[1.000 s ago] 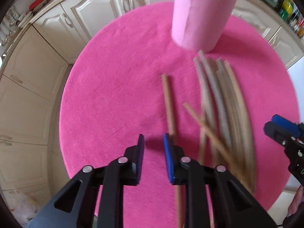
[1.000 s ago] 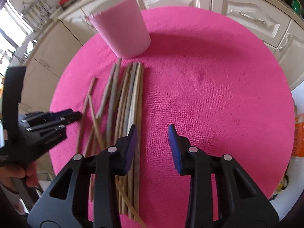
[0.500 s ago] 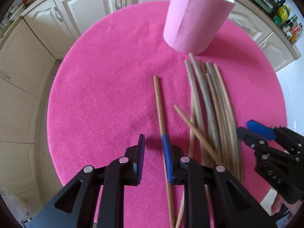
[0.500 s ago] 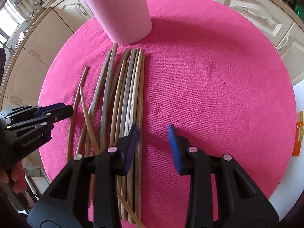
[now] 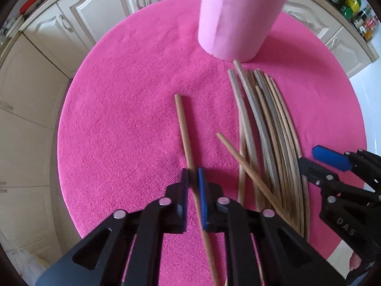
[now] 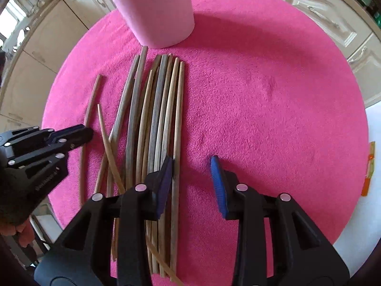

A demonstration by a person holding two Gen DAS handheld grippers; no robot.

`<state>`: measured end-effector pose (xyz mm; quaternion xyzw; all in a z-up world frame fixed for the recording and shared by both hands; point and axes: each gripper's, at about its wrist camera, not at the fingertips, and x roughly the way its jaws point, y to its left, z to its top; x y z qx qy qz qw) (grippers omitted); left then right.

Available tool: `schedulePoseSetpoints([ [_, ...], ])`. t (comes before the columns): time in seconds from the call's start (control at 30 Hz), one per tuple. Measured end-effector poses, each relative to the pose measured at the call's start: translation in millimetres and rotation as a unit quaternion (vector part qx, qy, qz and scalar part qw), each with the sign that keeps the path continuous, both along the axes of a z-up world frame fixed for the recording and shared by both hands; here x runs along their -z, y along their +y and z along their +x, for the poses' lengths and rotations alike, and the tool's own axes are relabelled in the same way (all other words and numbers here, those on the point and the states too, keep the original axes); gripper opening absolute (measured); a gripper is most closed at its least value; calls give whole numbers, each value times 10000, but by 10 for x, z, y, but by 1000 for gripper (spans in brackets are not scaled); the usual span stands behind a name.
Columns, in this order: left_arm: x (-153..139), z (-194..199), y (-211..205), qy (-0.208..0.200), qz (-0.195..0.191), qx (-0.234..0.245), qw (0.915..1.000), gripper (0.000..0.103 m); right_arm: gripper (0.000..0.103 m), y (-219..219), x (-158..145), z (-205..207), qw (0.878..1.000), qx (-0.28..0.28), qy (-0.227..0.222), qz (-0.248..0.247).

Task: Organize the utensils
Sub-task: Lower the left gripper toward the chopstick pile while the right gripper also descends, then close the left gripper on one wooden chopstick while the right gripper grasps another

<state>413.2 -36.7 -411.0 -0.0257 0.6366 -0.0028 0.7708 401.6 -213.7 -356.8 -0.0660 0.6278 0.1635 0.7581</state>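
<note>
Across the middle of both wrist views spreads a round tabletop (image 5: pixel 123 124) covered in bright pink fabric, with cream cabinet doors (image 5: pixel 100 12) curving around its far edge. Next in size is a pale pink cup (image 5: pixel 238 16) standing upright at the far side of the tabletop, its base just beyond the far tips of the sticks.

Beside the cup lies a bundle of wooden chopsticks (image 6: pixel 157 119), laid roughly parallel and touching one another, some light tan and some greyer. Their far ends point toward the cup, and their near ends pass under the right gripper's camera. One thin chopstick (image 6: pixel 107 138) lies slantwise across the left edge of the bundle.

Apart from the bundle, on its left in the right wrist view, lies a single chopstick (image 5: pixel 183 128). The left gripper (image 5: pixel 193 178) points steeply down at it, and its jaws have just been closing: the dark pad and the blue pad now stand nearly together with this chopstick pinched between them around its middle. From the right wrist view the same gripper (image 6: pixel 83 133) reaches in from the left and meets that chopstick.

The right gripper (image 6: pixel 191 164) hangs over the right edge of the bundle with its jaws held partly apart. Its left pad sits above the outermost chopstick, its blue pad is over bare pink fabric, and nothing is clamped between them. In the left wrist view this gripper (image 5: pixel 316 157) enters from the right, over the bundle's outer edge.
</note>
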Motion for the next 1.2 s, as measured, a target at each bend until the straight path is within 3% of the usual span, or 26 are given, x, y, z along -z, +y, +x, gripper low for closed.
schedulePoseSetpoints([
  [0.1, -19, -4, 97, -34, -129, -111, 9998, 6, 34, 119, 8, 49, 9996, -94, 19, -275],
  [0.2, -63, -107, 298, -106, -188, -192, 9996, 6, 25, 97, 6, 84, 9995, -20, 46, -315],
  [0.33, -203, -136, 450, -355, -300, -364, 9983, 6, 8, -62, 19, 152, 9995, 239, 174, -68],
  [0.47, -392, -167, 585, -666, -469, -574, 9950, 6, 7, -243, -6, 238, 9979, 522, 196, 339],
  [0.6, -628, -206, 588, -1119, -642, -555, 9901, 6, 6, -407, -175, 275, 9932, 836, -137, 793],
  [0.8, -1099, -109, 443, -2017, -979, -263, 9742, 6, 6, -546, -541, 268, 9817, 1229, -1015, 1043],
  [1.0, -1564, -72, 315, -2786, -1273, 83, 9519, 6, 6, -622, -916, 25, 9629, 1582, -1638, 1448],
  [1.2, -1917, 68, 268, -3399, -1578, 144, 9270, 6, 6, -679, -1382, 5, 9507, 1478, -2029, 1821],
])
